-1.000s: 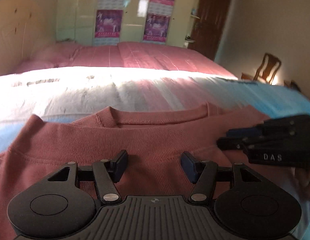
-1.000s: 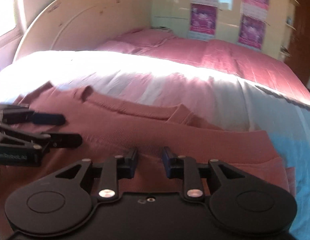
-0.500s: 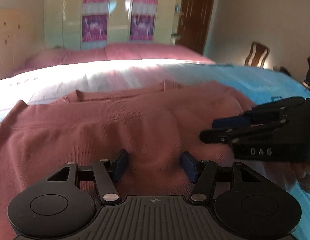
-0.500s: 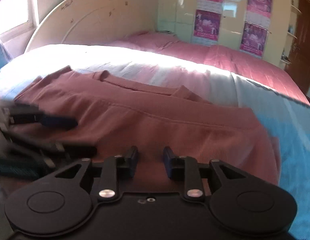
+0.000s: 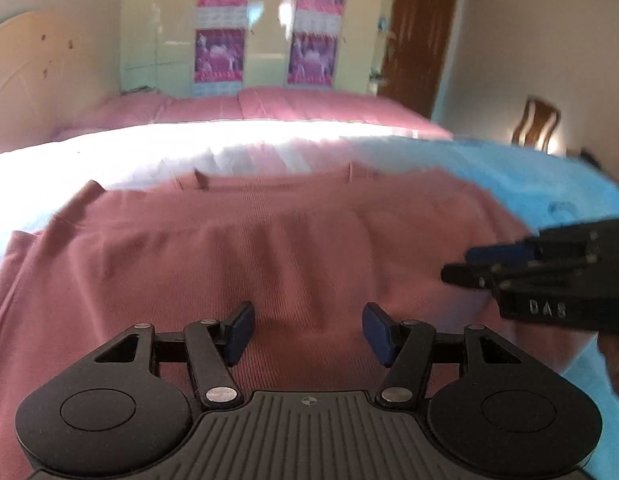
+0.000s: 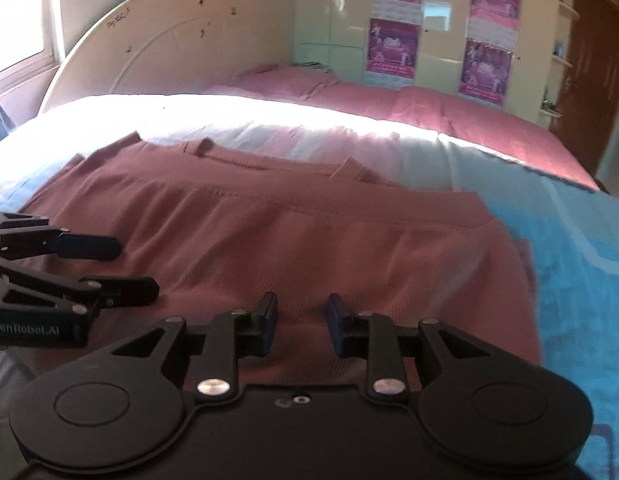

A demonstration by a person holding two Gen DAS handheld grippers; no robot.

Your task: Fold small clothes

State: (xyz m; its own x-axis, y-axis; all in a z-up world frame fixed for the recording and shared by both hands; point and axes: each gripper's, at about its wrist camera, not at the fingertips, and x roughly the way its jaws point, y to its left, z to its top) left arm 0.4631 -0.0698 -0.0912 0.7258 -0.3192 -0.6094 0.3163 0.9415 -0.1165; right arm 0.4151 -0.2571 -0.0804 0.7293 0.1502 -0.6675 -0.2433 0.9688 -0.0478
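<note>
Sweater (image 5: pixel 277 256) lay flat on the blue bedspread (image 5: pixel 509 168), collar pointing far, long axis left-right, beneath the released left gripper (image 5: pixel 307 330) and right gripper (image 6: pixel 301 326), whose jaws had just been opening, nothing clamped.

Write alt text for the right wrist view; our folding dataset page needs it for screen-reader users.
A dusty-pink top lies on a bed, its lower part doubled up toward the neckline. The right gripper hovers over its near edge, jaws apart with only fabric behind them, having just been opening. The left gripper reaches in from the left, also open, above a light blue bedsheet.
</note>
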